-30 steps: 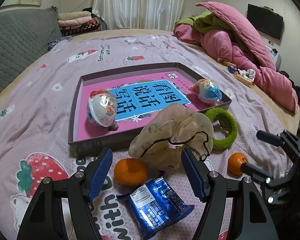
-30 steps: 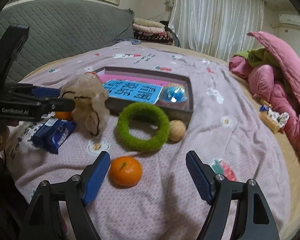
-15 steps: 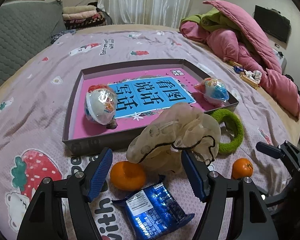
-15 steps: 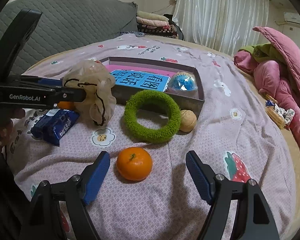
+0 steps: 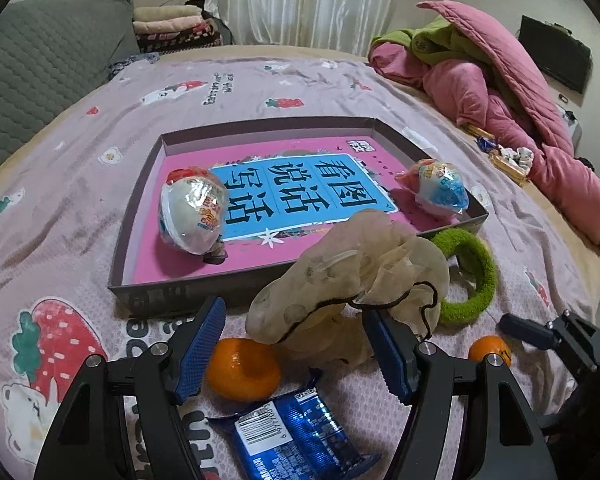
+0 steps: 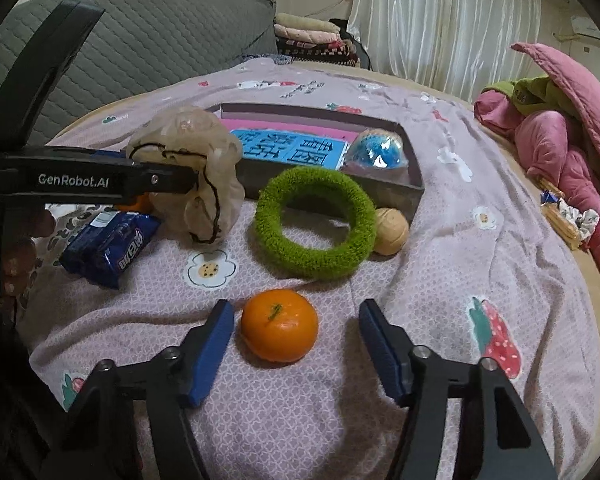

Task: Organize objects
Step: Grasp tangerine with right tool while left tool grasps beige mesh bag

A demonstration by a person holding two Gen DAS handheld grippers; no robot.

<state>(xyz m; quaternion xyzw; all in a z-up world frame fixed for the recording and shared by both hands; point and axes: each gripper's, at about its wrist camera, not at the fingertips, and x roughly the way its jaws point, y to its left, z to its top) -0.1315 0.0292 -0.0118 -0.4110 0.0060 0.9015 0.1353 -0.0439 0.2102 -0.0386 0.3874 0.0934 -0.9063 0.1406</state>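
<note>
The left gripper (image 5: 292, 348) hangs with its jaws apart over a tangerine (image 5: 242, 370) and a crumpled beige mesh pouch (image 5: 352, 276) — neither pad presses on either. A blue snack packet (image 5: 296, 440) lies nearest the camera. Beyond sits a shallow box (image 5: 148, 280) holding two wrapped toy eggs (image 5: 192, 216) — a green fuzzy ring (image 5: 474, 280) lies beside it.

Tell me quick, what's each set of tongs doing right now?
Left tongs: open, holding nothing; an orange lies between the jaws.
Right tongs: open, just been closing around the other orange, not gripping yet.
</note>
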